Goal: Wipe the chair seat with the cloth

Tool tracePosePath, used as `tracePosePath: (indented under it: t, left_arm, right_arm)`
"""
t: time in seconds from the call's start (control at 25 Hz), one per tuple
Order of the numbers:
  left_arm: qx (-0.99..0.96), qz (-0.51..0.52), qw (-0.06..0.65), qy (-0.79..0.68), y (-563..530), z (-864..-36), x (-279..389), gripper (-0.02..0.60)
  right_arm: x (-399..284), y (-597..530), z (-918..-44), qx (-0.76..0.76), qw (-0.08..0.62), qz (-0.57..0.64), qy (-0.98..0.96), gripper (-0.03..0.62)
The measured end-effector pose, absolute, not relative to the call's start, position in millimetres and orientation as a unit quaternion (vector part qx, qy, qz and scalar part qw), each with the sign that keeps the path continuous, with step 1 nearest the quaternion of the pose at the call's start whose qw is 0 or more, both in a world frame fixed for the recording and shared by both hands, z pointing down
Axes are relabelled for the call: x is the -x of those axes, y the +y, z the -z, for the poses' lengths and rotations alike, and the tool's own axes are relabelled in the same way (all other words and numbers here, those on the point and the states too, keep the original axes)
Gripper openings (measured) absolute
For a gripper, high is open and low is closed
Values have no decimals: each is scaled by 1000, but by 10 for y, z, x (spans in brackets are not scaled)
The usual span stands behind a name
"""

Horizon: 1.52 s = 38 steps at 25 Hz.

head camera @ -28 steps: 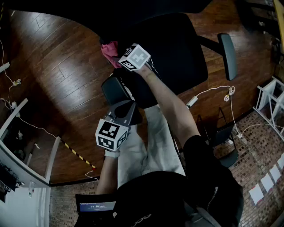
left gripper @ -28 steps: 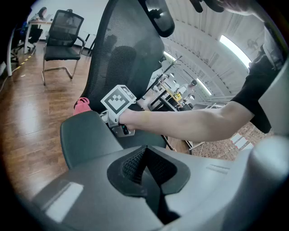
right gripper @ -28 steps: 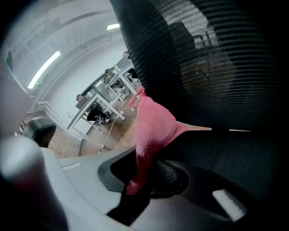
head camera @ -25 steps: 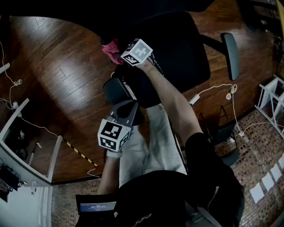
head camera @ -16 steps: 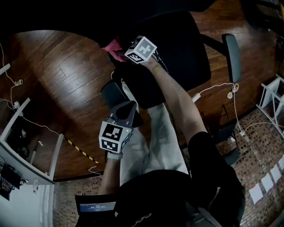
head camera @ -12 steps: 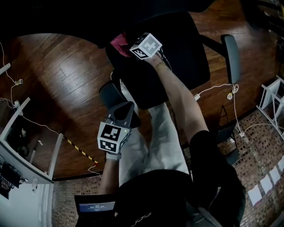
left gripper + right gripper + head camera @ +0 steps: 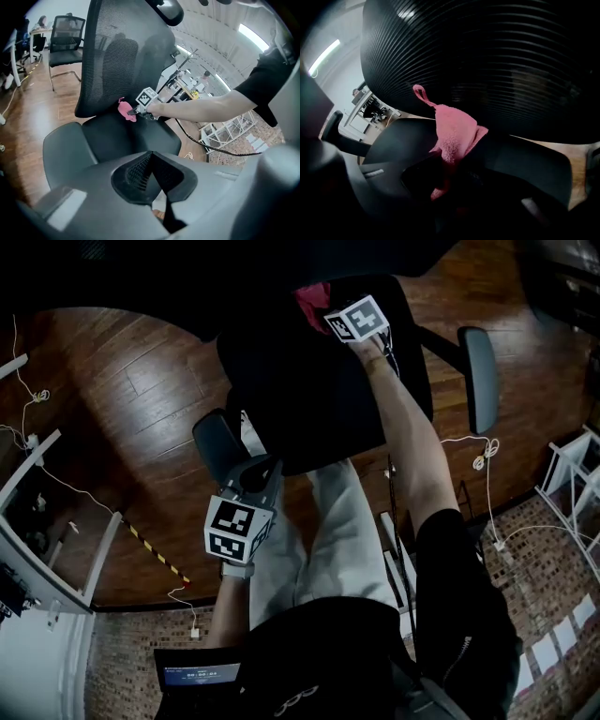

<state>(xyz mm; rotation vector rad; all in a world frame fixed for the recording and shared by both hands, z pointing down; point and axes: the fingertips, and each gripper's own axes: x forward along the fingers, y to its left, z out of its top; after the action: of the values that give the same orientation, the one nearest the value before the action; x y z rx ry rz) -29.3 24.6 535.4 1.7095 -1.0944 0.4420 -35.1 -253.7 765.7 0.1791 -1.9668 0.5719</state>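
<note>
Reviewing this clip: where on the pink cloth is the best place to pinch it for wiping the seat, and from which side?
Pinch the bunched lower part of the pink cloth, as the right gripper does, coming from the seat's front toward the backrest. That likely leaves the thick folds free ahead of the jaws; the thin loop on top offers little hold.

Wood floor [image 7: 141, 399], black office chair [image 7: 300, 381], white cables [image 7: 483, 461], striped tape [image 7: 155, 554]

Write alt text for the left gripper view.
A pink cloth, pinched in the right gripper, is held at the back of a black office chair's seat, just below the mesh backrest. In the foreground, the left gripper has its jaws together with nothing between them.
</note>
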Motion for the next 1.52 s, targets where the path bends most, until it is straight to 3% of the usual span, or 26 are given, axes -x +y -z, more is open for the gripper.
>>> tracePosePath:
  t: [0.48, 0.8, 1.12, 1.52]
  left_arm:
    - [-709, -172, 516, -449, 196, -5294, -22, -9]
    - [-718, -170, 509, -444, 258, -5249, 117, -9]
    - [-724, -162, 503, -445, 336, -5253, 341, -9]
    - [-733, -171, 493, -437, 537, -5296, 461, -9]
  right_arm:
    - [-762, -3503, -7450, -221, 596, -144, -759, 66]
    - [-1182, -3712, -7226, -286, 666, 18, -689, 67]
    - [-532, -2933, -7563, -207, 668, 1, -715, 67]
    - [542, -1702, -7661, -125, 618, -45, -775, 69]
